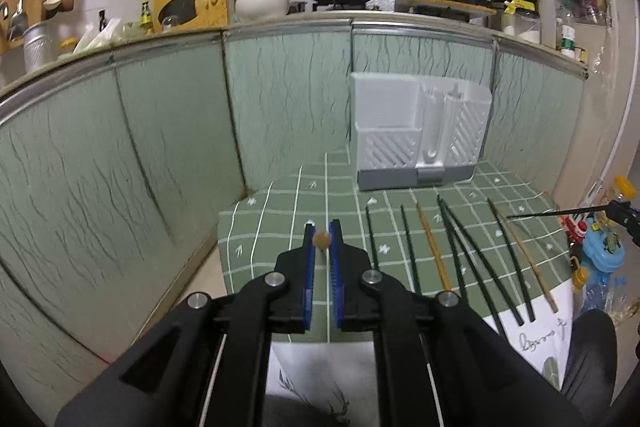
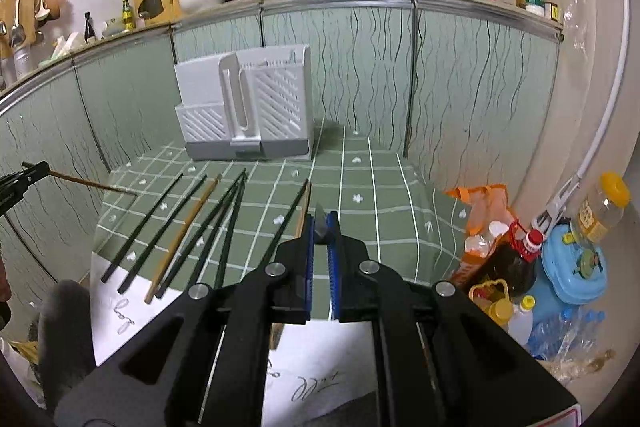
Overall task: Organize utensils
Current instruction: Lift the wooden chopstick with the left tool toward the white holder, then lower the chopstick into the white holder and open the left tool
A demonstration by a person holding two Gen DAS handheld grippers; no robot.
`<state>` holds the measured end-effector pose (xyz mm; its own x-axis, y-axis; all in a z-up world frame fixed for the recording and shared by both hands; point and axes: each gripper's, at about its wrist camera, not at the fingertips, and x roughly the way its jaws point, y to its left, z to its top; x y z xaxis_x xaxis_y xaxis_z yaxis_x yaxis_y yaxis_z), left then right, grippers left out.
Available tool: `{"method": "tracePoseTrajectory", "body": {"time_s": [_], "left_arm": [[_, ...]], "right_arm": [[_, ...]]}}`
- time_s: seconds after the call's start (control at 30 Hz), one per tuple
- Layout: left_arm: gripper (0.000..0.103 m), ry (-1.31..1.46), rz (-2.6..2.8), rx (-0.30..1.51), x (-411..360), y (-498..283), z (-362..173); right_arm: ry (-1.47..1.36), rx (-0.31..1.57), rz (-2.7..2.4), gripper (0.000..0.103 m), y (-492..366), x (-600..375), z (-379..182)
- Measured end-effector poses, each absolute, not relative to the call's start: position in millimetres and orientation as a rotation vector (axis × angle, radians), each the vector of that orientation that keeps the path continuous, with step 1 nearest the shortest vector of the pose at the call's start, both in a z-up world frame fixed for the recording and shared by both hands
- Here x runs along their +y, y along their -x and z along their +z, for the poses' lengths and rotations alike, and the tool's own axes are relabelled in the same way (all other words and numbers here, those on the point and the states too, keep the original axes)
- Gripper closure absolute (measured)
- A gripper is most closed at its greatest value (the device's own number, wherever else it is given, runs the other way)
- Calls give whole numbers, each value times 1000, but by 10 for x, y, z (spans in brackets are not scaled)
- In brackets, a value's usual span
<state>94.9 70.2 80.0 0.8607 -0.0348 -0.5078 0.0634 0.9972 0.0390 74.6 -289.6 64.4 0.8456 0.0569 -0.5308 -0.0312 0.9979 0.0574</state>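
A white slotted utensil holder [image 1: 416, 131] stands at the back of the green checked table; it also shows in the right wrist view [image 2: 244, 111]. Several dark chopsticks [image 1: 480, 259] and light wooden ones [image 1: 434, 247] lie in a row in front of it. My left gripper [image 1: 322, 239] is shut on a wooden chopstick, seen end-on [image 1: 322, 239], held above the table's left part; its length shows in the right wrist view [image 2: 92, 183]. My right gripper [image 2: 320, 223] is shut on a dark chopstick, seen end-on [image 2: 320, 225], held at the table's right; its length shows in the left wrist view [image 1: 556, 213].
Green cabinet doors [image 1: 160, 147] wall the table at the back and left. Bottles, an orange bag and a blue container [image 2: 568, 267] crowd the floor at the right. A white printed cloth [image 2: 304, 379] hangs over the table's near edge.
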Motion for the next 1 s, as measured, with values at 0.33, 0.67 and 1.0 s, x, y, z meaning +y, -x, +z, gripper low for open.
{"method": "tracePoseTrajectory", "body": {"time_s": [0.33,0.67,1.0], "left_arm": [[95,-99,-156,461,638,-1136,1205],[95,-109,-304,470,509,-1530,1513],[95,-78,-423,522,230,-2031,1734]], "right_arm": [[-36,524,85,97,-1012,-2943,1019],[-30,510,133,97,-1347,-3048,1454],[-33,535,228,97,-1683,-3110,1846]]}}
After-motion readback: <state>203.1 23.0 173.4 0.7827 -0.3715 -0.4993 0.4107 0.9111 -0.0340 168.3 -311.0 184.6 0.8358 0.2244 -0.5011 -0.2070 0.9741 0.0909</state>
